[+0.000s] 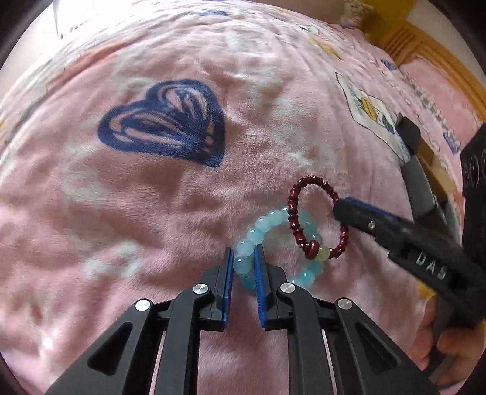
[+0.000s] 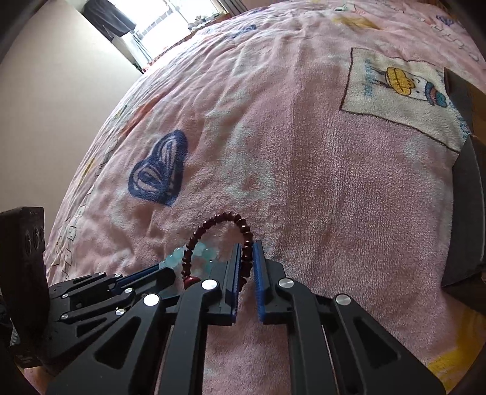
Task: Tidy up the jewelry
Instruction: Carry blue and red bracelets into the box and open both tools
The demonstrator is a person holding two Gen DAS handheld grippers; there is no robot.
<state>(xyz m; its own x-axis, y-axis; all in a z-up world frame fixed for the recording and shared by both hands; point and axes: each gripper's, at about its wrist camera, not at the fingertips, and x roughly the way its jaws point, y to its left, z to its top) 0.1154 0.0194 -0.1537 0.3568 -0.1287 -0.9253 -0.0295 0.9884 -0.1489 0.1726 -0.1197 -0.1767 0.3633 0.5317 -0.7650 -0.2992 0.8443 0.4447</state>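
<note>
A light blue bead bracelet [image 1: 258,231] is held over the pink blanket. My left gripper [image 1: 244,261] is shut on its near beads. A dark red bead bracelet [image 1: 293,209] with one pale yellow bead hangs upright, overlapping the blue one. My right gripper [image 2: 248,255] is shut on the red bracelet [image 2: 247,240]; it enters the left wrist view from the right [image 1: 343,212]. In the right wrist view the blue bracelet [image 2: 176,258] shows behind the red one, with my left gripper [image 2: 164,269] at its left.
A pink fleece blanket [image 1: 182,212] with a dark blue heart print [image 1: 167,121] covers the bed. A white cartoon patch [image 2: 395,91] lies to the right. A dark box [image 2: 467,212] sits at the right edge. A window [image 2: 170,18] is far behind.
</note>
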